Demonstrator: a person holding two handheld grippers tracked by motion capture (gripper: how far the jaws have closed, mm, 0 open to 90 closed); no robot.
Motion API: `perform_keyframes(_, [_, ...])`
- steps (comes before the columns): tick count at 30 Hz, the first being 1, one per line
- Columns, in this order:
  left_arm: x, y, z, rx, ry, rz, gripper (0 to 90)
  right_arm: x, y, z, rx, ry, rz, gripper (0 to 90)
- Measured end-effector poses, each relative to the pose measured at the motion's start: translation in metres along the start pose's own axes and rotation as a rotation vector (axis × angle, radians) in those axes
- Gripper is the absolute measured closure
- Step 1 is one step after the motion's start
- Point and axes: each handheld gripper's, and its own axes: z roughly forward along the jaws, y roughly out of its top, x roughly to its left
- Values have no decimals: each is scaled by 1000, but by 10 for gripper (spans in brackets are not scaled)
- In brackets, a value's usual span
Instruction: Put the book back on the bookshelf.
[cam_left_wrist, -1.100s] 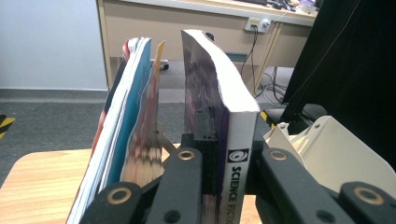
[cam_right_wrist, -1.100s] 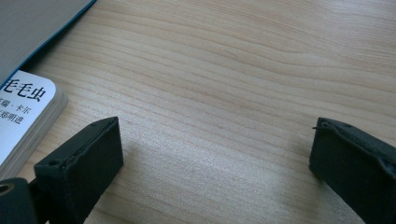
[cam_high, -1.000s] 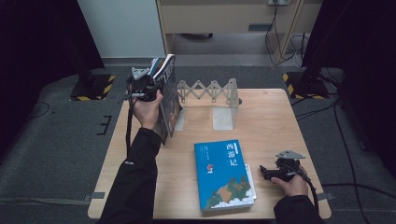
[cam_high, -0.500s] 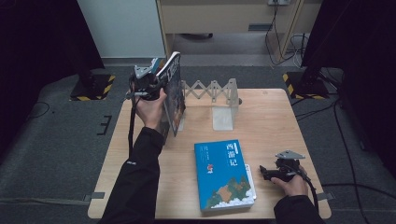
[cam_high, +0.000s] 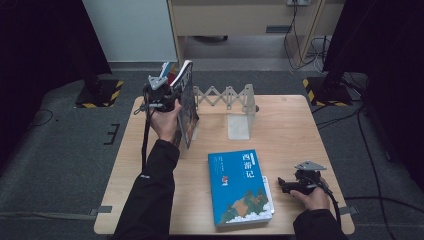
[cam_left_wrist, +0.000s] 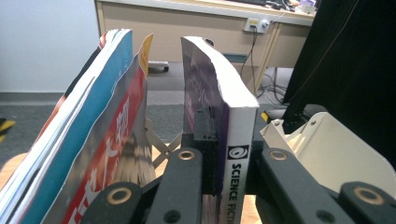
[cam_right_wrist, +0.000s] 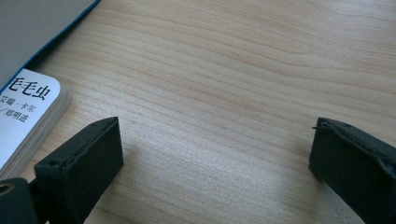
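A science-fiction paperback (cam_left_wrist: 236, 140), spine upright, is clamped in the left gripper (cam_high: 162, 100) above the expandable book rack (cam_high: 227, 97), apparently just left of its white bookend (cam_high: 240, 120), with the right gripper (cam_high: 295, 186) resting open.

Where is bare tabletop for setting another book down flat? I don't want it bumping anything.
Free: the table's right part, between the white bookend and the right gripper; also the near-left corner beside the blue book. Crowded: far left, where the left gripper clamps the science fiction book by the leaning books.

table (cam_high: 300, 130) | blue book (cam_high: 239, 186) (flat) | white bookend (cam_high: 241, 116)
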Motion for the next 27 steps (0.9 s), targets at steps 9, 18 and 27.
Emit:
perform_keyframes(9, [0, -12, 0, -6, -10, 1, 822, 0, 0, 0, 1, 4, -1, 30])
perform_keyframes(18, [2, -22, -11, 2, -12, 16, 819, 1, 0, 0, 0, 6, -1, 30])
perform_keyframes(27, [3, -36, -29, 19, -22, 45, 818, 1, 0, 0, 0, 6, -3, 30])
